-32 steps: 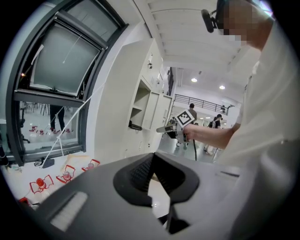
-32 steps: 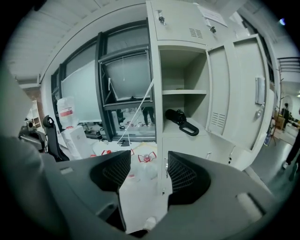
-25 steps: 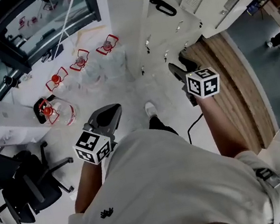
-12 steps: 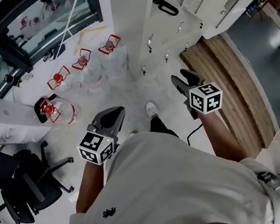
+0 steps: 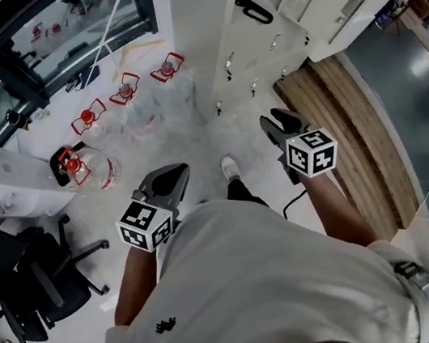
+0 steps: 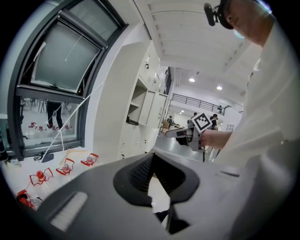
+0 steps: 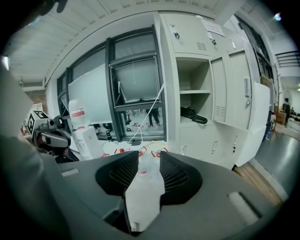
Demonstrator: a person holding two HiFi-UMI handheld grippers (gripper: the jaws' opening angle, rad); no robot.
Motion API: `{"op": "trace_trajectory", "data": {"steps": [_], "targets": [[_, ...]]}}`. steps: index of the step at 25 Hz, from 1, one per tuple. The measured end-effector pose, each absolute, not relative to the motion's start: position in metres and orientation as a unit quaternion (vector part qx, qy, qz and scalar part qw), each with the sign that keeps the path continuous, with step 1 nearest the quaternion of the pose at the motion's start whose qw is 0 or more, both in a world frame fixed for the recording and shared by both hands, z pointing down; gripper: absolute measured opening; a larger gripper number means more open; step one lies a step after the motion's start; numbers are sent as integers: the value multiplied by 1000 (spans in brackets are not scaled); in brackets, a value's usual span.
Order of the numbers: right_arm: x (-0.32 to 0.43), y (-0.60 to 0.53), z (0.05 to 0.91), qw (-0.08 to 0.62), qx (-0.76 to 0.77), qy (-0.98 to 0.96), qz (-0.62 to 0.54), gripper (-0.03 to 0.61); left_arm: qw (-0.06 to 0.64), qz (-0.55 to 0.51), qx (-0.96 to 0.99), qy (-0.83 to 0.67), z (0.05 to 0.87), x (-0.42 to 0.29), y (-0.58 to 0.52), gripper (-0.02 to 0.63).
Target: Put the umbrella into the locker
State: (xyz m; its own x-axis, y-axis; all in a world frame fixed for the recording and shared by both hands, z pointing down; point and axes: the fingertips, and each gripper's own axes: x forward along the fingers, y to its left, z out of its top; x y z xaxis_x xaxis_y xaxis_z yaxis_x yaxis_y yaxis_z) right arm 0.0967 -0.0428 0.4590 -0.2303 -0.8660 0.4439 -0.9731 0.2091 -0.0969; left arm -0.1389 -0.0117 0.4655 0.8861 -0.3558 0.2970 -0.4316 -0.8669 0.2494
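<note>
Well ahead, umbrella [image 7: 193, 116] in locker [image 7: 190, 35], right gripper [image 7: 149, 155] jaws apart (just closing, empty), left gripper [image 6: 152, 155] pressed together.

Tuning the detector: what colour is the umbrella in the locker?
The umbrella is black; right gripper view.

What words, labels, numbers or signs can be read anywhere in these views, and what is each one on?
No text is readable.
Red-and-white label on the translucent plastic jug: too blurred to read.
White paper notice on the upper white locker door: too small to read.
Small dark logo on the person's white shirt: no legible letters.
Black-and-white square-marker cubes: patterns, not text.
</note>
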Motion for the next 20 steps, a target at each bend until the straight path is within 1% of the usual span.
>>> {"op": "trace_trajectory", "data": {"steps": [3, 5, 12, 17, 20], "targets": [[97, -41, 458, 147, 606, -761, 179, 104, 156, 121, 958, -206, 465, -140, -11, 55], [98, -39, 456, 147, 608, -760, 178, 86, 155, 121, 959, -206, 465, -141, -10, 55], [96, -36, 454, 150, 611, -758, 174, 64, 154, 120, 959, -206, 462, -142, -10, 55], [91, -34, 451, 152, 606, -762, 170, 7, 156, 123, 958, -206, 463, -144, -8, 55], [90, -33, 451, 152, 602, -765, 171, 2, 157, 124, 958, -207, 463, -143, -8, 55]]}}
